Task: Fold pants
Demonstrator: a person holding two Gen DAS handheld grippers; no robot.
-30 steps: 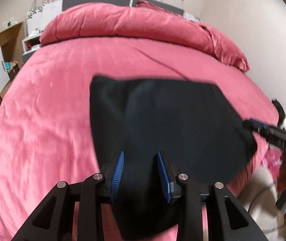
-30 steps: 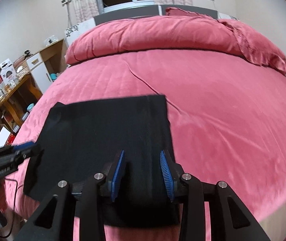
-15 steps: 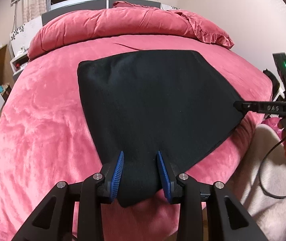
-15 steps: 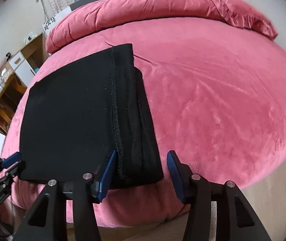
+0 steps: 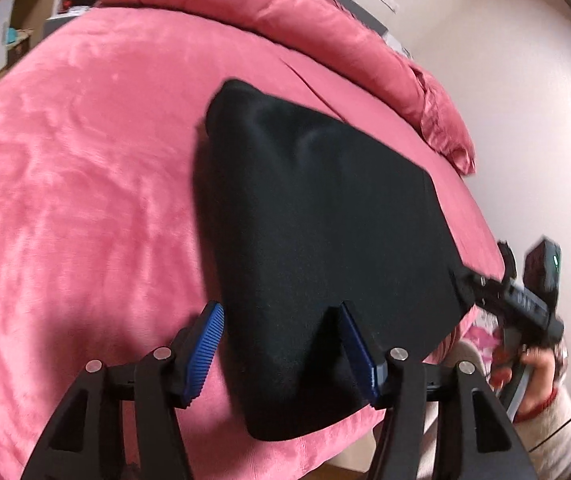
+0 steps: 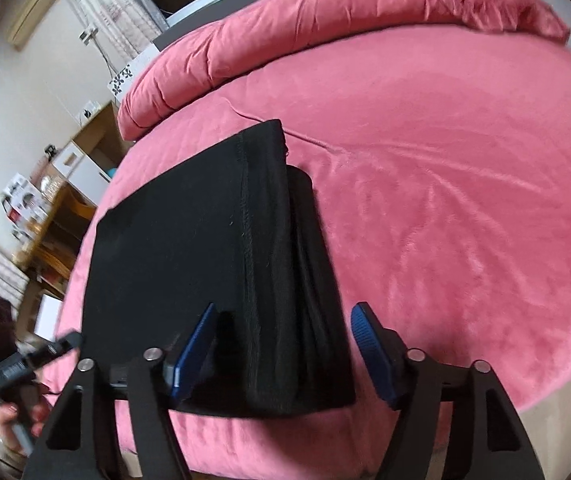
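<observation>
The black pants (image 5: 317,232) lie folded into a flat stack on the pink bed, near its front edge. In the right wrist view the pants (image 6: 189,248) show a stitched seam and layered edges on their right side. My left gripper (image 5: 281,344) is open, its blue pads either side of the stack's near left corner. My right gripper (image 6: 285,344) is open, its pads wide apart around the stack's near right corner. The right gripper also shows at the stack's far corner in the left wrist view (image 5: 517,300), and the left one at the lower left of the right wrist view (image 6: 25,364).
The pink bed (image 6: 445,184) spreads far beyond the pants, with a rolled pink duvet (image 6: 285,24) at its head. Wooden shelves and drawers (image 6: 57,216) stand left of the bed. A wall (image 5: 505,60) runs along the right side.
Both grippers went from shut on the pants' edge to open. The lifted fabric was laid down onto the bed as a folded stack, and both grippers have drawn slightly back.
</observation>
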